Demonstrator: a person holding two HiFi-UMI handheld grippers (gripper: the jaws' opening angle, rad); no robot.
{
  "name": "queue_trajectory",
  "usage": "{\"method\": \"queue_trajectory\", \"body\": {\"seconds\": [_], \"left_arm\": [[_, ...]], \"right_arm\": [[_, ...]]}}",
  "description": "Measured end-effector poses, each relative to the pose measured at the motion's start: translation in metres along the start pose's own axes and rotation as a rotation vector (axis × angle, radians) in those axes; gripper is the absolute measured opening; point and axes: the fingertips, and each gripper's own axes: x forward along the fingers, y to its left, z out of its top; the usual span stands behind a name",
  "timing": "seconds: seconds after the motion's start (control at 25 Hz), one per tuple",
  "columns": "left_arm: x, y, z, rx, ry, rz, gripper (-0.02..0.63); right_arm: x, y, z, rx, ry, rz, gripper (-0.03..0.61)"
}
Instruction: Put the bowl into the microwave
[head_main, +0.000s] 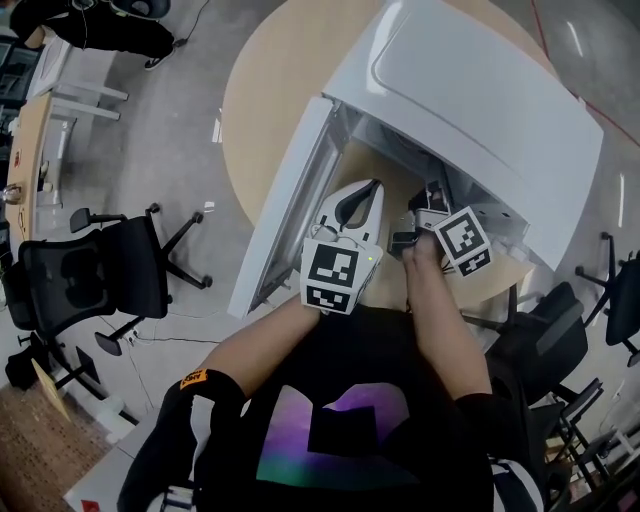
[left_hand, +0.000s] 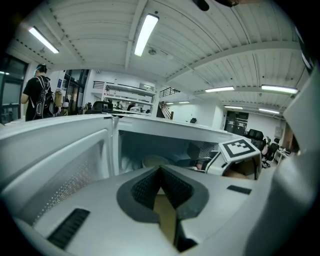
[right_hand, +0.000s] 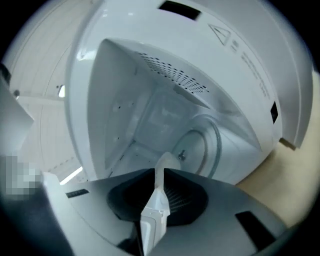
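- White all over, the microwave (head_main: 470, 90) sits on a round wooden table (head_main: 270, 70), its door (head_main: 290, 200) swung wide to the left.
- The person stands right at the open front, both arms out, a gripper in each hand just before the cavity.
- The right gripper (right_hand: 160, 175) reaches into the mouth of the cavity, under the top edge. Its jaws are clamped on a thin white edge — the rim of the bowl (right_hand: 155, 210), seen end-on, so little of the bowl's shape shows there.
- Past that rim the bare inside walls show, and the glass turntable (right_hand: 200, 145) on the floor of the cavity.
- From the left gripper's side, a pale round shape lies inside the cavity just beside the right gripper's tip; it looks like the bowl, though it is small and dim there.
- The left gripper (left_hand: 160, 170) hangs just outside the opening, beside the door and near the right one. Its dark pads (left_hand: 145, 187) meet at the tip with nothing between them — only tan table shows through the slit below.
- A black office chair (head_main: 95, 275) stands on the grey floor, well to the left of the table.
- Another person (left_hand: 37, 95) in dark clothes stands far off in the room.
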Motion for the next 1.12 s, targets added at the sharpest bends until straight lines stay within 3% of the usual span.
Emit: {"method": "queue_trajectory", "body": {"seconds": [0.36,0.6,0.72,1.12], "left_arm": [[-0.038,-0.008,0.000,-0.053,-0.055,-0.003,0.046],[-0.069,-0.015,-0.001,-0.035,-0.087,-0.035,0.046],[-0.083,-0.020,-0.006,-0.032,-0.100,-0.064,0.046],[-0.113,-0.046,-0.028,-0.019,-0.126,-0.183,0.046]], "right_arm": [[-0.064,0.067,-0.033,-0.573,0.129,0.110,0.046],[-0.109,0.098,-0.051,-0.862,0.149,0.120,0.018],[-0.130,0.108,-0.057,-0.943,0.143,0.113,0.018],[-0.175,0.108,-0.076,-1.025,0.126,0.044,0.018]]}}
